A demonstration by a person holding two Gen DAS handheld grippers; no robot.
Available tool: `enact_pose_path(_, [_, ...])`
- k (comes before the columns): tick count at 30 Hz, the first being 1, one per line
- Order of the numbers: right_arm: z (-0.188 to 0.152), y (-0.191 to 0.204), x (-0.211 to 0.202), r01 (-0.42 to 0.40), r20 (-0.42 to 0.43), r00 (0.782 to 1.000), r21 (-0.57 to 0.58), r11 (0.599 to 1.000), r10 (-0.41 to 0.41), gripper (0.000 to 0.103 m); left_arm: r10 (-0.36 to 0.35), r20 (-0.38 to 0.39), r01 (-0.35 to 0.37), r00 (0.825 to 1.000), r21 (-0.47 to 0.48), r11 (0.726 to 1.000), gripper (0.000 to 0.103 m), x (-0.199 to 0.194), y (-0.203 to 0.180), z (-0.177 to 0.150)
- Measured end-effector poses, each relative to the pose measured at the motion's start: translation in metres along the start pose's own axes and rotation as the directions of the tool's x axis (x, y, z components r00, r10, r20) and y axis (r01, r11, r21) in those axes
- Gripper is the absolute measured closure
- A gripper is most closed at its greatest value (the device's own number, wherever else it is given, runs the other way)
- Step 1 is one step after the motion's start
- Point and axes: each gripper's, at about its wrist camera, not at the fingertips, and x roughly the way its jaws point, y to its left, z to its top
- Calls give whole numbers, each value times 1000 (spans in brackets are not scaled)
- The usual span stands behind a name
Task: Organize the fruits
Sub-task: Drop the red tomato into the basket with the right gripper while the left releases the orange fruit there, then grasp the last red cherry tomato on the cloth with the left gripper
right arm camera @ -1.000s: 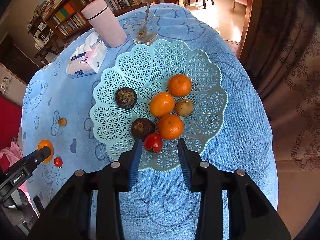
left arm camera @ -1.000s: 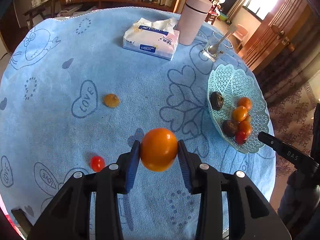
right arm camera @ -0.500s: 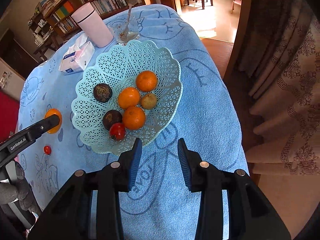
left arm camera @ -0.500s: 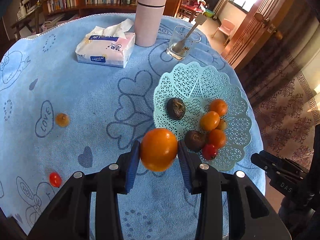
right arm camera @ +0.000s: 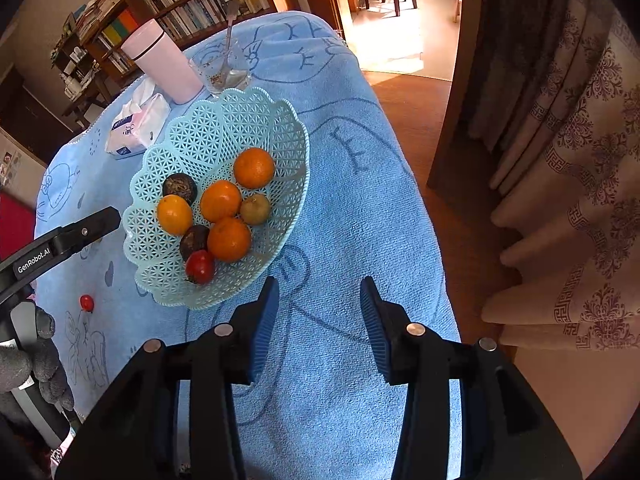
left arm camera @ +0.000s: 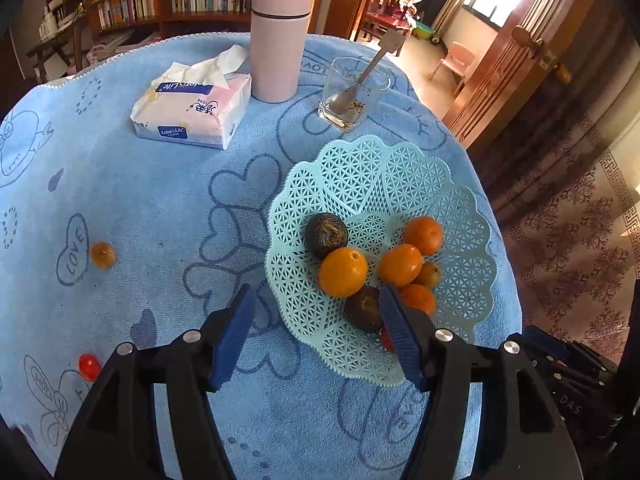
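My left gripper (left arm camera: 316, 334) hangs over the near-left rim of the pale green lattice basket (left arm camera: 360, 152), its jaws opening with nothing pressed between the pads. Just ahead of them an orange (left arm camera: 343, 272) lies in the basket against a dark round fruit (left arm camera: 326, 235). Several oranges, another dark fruit and a red tomato (right arm camera: 199, 267) lie beside it. On the cloth to the left are a small yellow-brown fruit (left arm camera: 103, 255) and a cherry tomato (left arm camera: 89, 367). My right gripper (right arm camera: 316, 320) is over bare cloth, right of the basket (right arm camera: 224, 120), jaws opening and empty.
At the back stand a tissue pack (left arm camera: 192, 112), a pink flask (left arm camera: 280, 40) and a glass with a spoon (left arm camera: 352, 96). The table edge drops off close to the right of the basket, with wooden floor and a curtain (right arm camera: 580, 200) beyond. A gloved hand (right arm camera: 36, 360) holds the left tool.
The left gripper carried the orange to the right over the basket, then opened and let it go among the fruit. The right gripper drew back from the basket and widened a little.
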Motion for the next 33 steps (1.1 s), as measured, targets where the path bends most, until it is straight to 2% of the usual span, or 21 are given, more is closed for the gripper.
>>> enact_pose_path(2, [0, 5, 2, -12, -5, 1000, -12, 1000, 11, 60, 18, -1, -18, 1000, -14, 1000, 38, -3, 7, -3])
enact_pose_path(5, [0, 17, 5, -30, -10, 1000, -37, 999, 30, 60, 51, -8, -52, 999, -45, 998, 26, -8, 19, -9])
enact_pose_path(16, [-7, 60, 11, -68, -35, 997, -123, 990, 64, 59, 103, -2, -103, 995, -148, 984, 26, -34, 69, -37])
enact_pose_path(24, [-12, 90, 14, -84, -46, 996, -162, 983, 77, 59, 143, -18, -143, 990, -238, 961, 26, -50, 116, -62])
enact_pose_path(33, [-17, 122, 19, -99, -58, 994, -184, 978, 90, 59, 187, -39, -191, 981, -292, 937, 26, -61, 165, -83])
